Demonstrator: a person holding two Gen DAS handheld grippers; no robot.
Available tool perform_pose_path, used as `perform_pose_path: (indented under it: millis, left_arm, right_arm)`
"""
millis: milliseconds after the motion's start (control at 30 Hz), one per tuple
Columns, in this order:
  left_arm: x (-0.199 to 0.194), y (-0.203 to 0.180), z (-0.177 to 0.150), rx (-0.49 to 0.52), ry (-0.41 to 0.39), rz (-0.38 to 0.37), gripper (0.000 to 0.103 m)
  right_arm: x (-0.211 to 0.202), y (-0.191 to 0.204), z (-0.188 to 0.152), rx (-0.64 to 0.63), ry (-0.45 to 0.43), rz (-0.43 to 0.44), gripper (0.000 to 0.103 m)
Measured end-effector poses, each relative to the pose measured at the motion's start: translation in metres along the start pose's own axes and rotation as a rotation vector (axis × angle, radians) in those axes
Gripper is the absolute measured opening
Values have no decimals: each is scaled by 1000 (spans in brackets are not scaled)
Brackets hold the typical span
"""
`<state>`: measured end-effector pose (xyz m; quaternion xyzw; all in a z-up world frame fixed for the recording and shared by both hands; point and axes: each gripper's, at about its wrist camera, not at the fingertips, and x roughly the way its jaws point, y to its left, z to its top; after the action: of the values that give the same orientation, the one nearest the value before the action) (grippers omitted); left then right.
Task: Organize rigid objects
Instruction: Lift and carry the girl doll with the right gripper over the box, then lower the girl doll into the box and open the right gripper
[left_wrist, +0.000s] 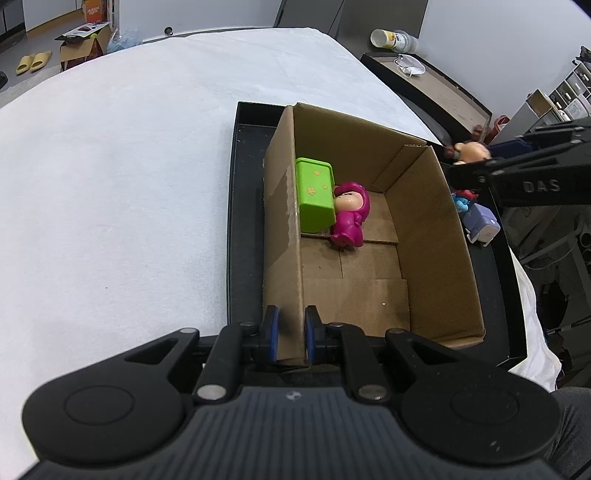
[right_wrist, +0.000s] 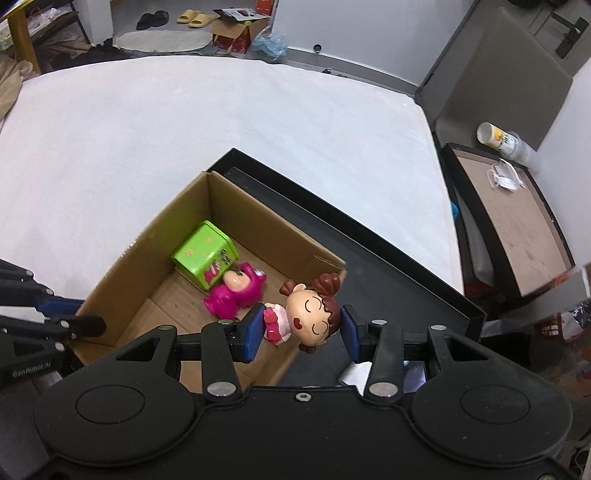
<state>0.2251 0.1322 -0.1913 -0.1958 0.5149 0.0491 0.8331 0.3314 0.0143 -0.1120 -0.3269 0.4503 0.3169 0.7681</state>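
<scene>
- The girl figurine (right_wrist: 312, 315), brown-haired with a pink dress, is clamped between the blue pads of the right gripper (right_wrist: 303, 330); it lies sideways, head toward the right pad, dress toward the left pad.
- The figurine hangs over the near right corner of the cardboard box (right_wrist: 255, 221), partly above the box floor and partly above its edge.
- Inside the box, ahead and left of the right gripper, lies a pink figurine (right_wrist: 231, 295) on its side, touching a green tin (right_wrist: 205, 254) that sits against the far left wall.
- The left gripper (left_wrist: 291, 332) is closed on the box's near left wall (left_wrist: 284, 236); the pads press the cardboard from both sides.
- From the left wrist view, the green tin (left_wrist: 314, 195) and pink figurine (left_wrist: 349, 214) lie ahead of that gripper, against the same wall.
- The box stands in a black tray (right_wrist: 388, 273), which rests on a white-covered bench (right_wrist: 221, 122).
- Right of the box, on the tray, sits a small blue and lilac toy (left_wrist: 476, 218), near the right gripper's body.
- Beyond the bench, to the right, a side cabinet (right_wrist: 517, 229) carries a face mask (right_wrist: 504, 177) and a tipped cup (right_wrist: 495, 138).
</scene>
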Motion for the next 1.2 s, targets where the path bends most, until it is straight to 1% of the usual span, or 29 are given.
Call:
perform_pose_path:
  millis: [200, 367, 533, 633, 833, 933, 1200]
  left_arm:
    - [0, 0, 0, 0, 0, 1, 14]
    - [0, 1, 0, -7, 1, -3, 14]
    - [1, 1, 0, -4, 1, -3, 14]
    - [1, 0, 0, -3, 1, -3, 14]
    - [1, 1, 0, -3, 1, -3, 14]
    - [0, 0, 1, 2, -2, -6, 14]
    - [0, -1, 0, 6, -5, 0, 14]
  right_arm:
    - [12, 13, 9, -18, 4, 21, 43]
    - [25, 20, 14, -27, 24, 27, 43]
    - [40, 25, 16, -43, 36, 18, 43]
    - [48, 29, 14, -66, 48, -3, 43]
    - [58, 29, 11, -73, 68, -22, 44]
    - [58, 28, 12, -74, 66, -51, 46]
    - [45, 20, 8, -52, 47, -36, 46]
